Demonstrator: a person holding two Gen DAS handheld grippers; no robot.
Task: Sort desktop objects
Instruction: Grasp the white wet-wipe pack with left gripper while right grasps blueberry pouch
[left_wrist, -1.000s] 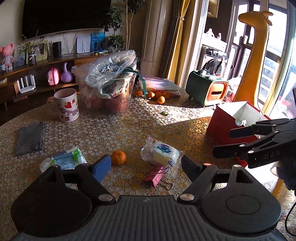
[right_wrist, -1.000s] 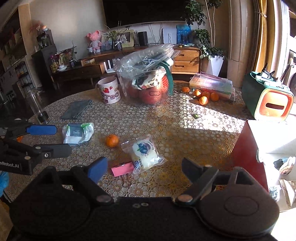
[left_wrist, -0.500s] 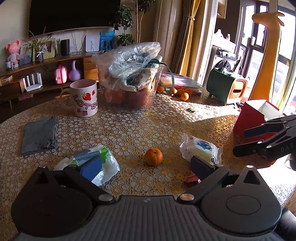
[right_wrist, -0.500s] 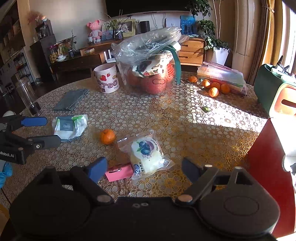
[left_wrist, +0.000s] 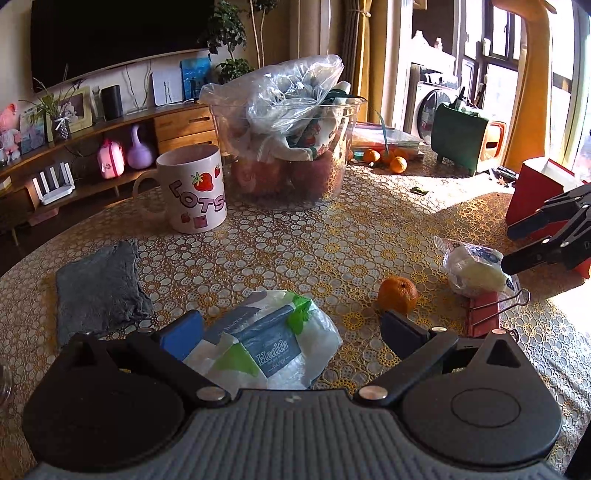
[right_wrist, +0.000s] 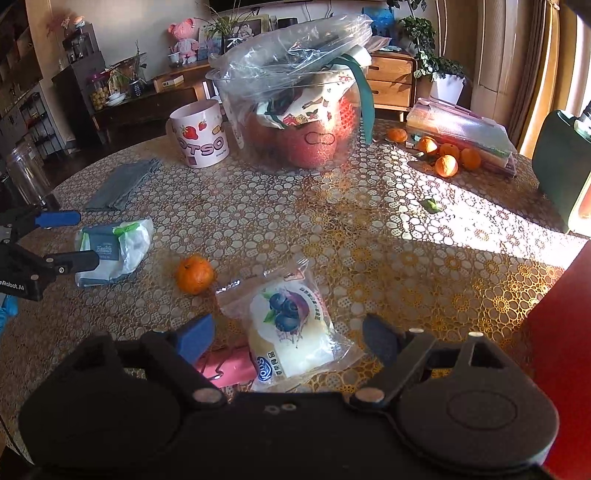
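Note:
My left gripper (left_wrist: 291, 328) is open, its jaws on either side of a tissue pack (left_wrist: 266, 343) in clear wrap on the table; the same pack shows in the right wrist view (right_wrist: 114, 251). My right gripper (right_wrist: 286, 338) is open over a bagged blueberry bun (right_wrist: 291, 325), which also shows in the left wrist view (left_wrist: 472, 271). A small orange (left_wrist: 397, 293) lies between the two, seen too in the right wrist view (right_wrist: 195, 275). A pink binder clip (right_wrist: 229, 365) lies beside the bun. A red box (left_wrist: 543, 192) stands at the right.
A strawberry mug (left_wrist: 192, 188), a clear tub of fruit under a plastic bag (left_wrist: 291, 147), a grey cloth (left_wrist: 98, 284), several oranges (right_wrist: 447, 155) by a flat plastic case (right_wrist: 461, 129), and a green container (left_wrist: 465, 142) stand on the round lace-covered table (left_wrist: 314, 240).
My left gripper moved left, from over the clip and bun to the tissue pack. My right gripper moved forward and down over the bun.

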